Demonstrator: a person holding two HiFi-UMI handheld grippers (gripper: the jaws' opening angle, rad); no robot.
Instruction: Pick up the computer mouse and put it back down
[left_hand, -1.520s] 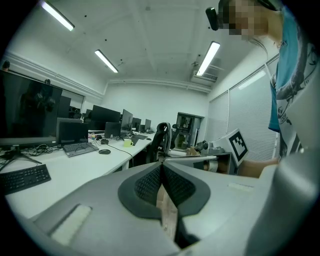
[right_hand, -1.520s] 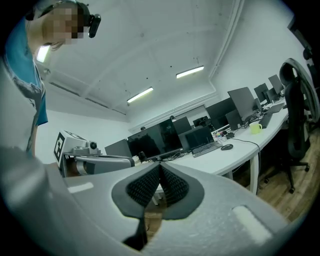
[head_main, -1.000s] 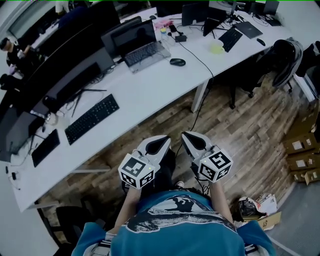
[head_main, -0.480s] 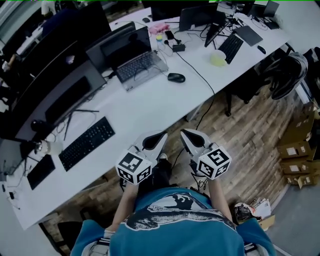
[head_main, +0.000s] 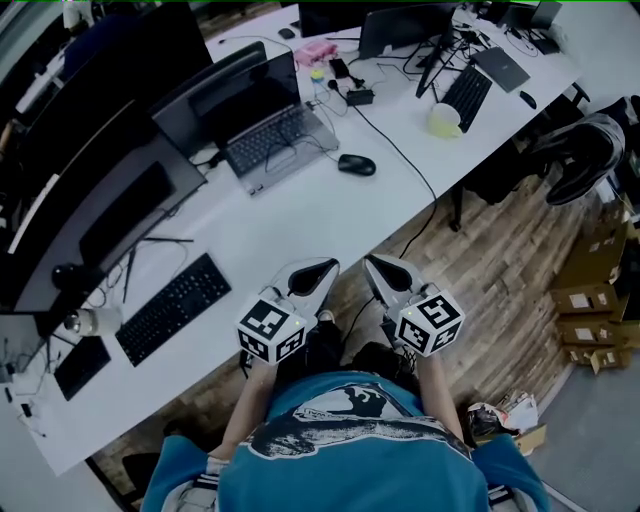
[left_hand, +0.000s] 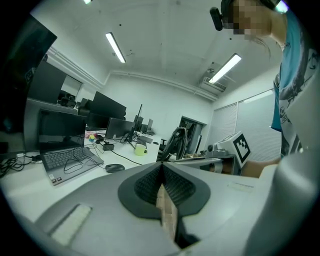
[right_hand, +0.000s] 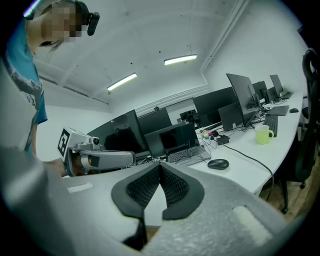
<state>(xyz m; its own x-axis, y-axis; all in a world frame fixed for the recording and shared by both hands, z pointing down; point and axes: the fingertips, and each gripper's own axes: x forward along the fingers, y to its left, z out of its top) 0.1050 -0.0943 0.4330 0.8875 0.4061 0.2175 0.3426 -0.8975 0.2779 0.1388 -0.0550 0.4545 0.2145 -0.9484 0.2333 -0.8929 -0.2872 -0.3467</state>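
Observation:
The black computer mouse (head_main: 357, 165) lies on the long white desk (head_main: 290, 215), to the right of an open laptop (head_main: 262, 128); it also shows as the mouse (left_hand: 115, 168) in the left gripper view and the mouse (right_hand: 218, 164) in the right gripper view. My left gripper (head_main: 322, 268) and right gripper (head_main: 372, 266) are held side by side just short of the desk's near edge, well away from the mouse. Both have their jaws shut with nothing between them. Each gripper view shows the other gripper's marker cube beside it.
A black keyboard (head_main: 173, 308) lies on the desk to the left. Monitors (head_main: 110, 190) stand along the back. A yellow-green mug (head_main: 444, 120), a second keyboard (head_main: 465, 96) and cables sit further right. An office chair (head_main: 583, 158) and cardboard boxes (head_main: 590, 300) stand on the wood floor.
Both grippers and the person have moved closer to the desk and toward the mouse, which now lies nearer in view. The jaws stayed shut.

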